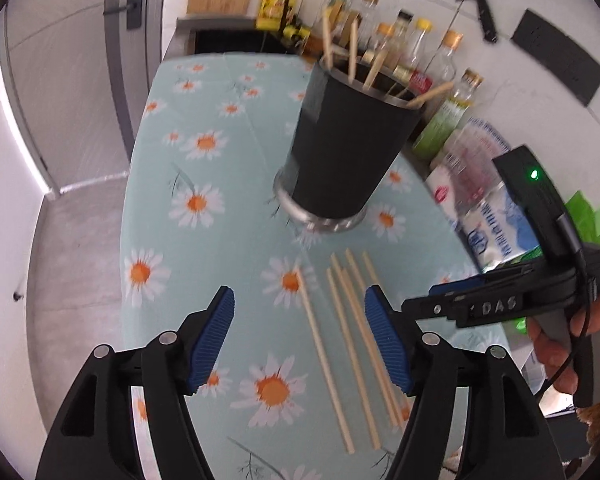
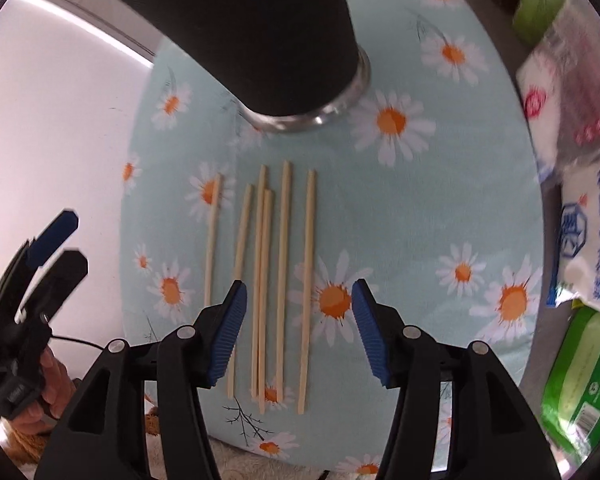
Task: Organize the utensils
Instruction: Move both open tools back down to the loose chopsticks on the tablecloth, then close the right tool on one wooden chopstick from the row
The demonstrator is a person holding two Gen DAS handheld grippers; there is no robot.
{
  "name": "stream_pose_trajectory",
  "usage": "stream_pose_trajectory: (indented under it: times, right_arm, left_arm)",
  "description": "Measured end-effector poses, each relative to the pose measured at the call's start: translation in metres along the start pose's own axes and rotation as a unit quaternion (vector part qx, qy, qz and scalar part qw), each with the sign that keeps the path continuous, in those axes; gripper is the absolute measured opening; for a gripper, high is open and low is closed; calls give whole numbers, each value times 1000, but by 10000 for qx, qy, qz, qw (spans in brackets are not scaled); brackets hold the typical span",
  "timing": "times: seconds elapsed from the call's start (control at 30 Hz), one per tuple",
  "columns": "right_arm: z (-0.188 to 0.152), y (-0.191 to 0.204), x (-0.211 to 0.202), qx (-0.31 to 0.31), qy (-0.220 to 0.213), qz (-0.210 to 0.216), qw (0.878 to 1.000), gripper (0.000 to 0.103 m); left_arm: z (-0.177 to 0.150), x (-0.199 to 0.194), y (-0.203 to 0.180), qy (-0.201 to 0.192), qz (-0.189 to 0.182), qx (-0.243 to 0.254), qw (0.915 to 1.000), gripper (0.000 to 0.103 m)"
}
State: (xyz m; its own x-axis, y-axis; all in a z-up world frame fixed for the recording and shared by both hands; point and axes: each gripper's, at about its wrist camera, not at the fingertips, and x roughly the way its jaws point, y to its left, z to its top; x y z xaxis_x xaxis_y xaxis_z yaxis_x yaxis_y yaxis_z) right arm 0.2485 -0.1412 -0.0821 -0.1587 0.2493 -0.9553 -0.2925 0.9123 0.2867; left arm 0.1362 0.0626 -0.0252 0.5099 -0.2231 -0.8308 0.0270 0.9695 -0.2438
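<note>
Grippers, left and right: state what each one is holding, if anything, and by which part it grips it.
Nothing is held. The left gripper and right gripper both stand open above the loose chopsticks lying on the tablecloth.

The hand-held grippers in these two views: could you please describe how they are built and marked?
Each hand-held gripper, left and right, has black plastic arms with silver pivot pins and ribbed blue pads. Seen from the left wrist, the right one bears raised letters "DAS", a black box with a green light and a black cable.
</note>
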Motion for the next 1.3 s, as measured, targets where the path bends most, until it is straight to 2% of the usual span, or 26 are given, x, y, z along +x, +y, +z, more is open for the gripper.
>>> stream_pose_trajectory:
  times: [0.1,0.27,0.3,0.33,0.37,0.47,0.53,0.63,0.87,1.1,1.3]
  right_arm:
    - [5,-2,9,106,145,-143,9997,55]
    - [11,1,14,109,257,-469,9985,55]
    - [12,3,14,89,261,-566,9980,52]
    - [12,5,16,35,295,-624,9976,44]
    - [13,8,18,-25,352,-673,9971,39]
    - [15,18,26,-149,423,-809,9957,29]
    - [16,22,29,-179,435,-884,9950,27]
    - [17,26,38,-188,465,-995,9938,19]
    - [15,39,53,-191,490,-1096,9926,15]
    - [13,55,58,-283,485,-1571,9860,7]
    - [15,54,56,-159,543,-1333,9895,6]
  left_arm:
    - [-8,14,8,403,-13,-155,9991,66]
    - [-19,31,13,847,50,-227,9961,67]
    - [-21,34,15,939,111,-254,9952,67]
    - [-23,36,16,1007,123,-297,9944,67]
    - [-25,38,18,1056,96,-342,9938,67]
    - [-28,43,20,1180,82,-387,9922,67]
    - [-29,46,20,1272,47,-376,9912,67]
    - [-30,48,19,1303,-19,-353,9908,67]
    - [-31,50,22,1368,-36,-370,9899,67]
    - [-29,53,28,1453,82,-512,9880,67]
    - [-24,56,27,1537,168,-576,9863,67]
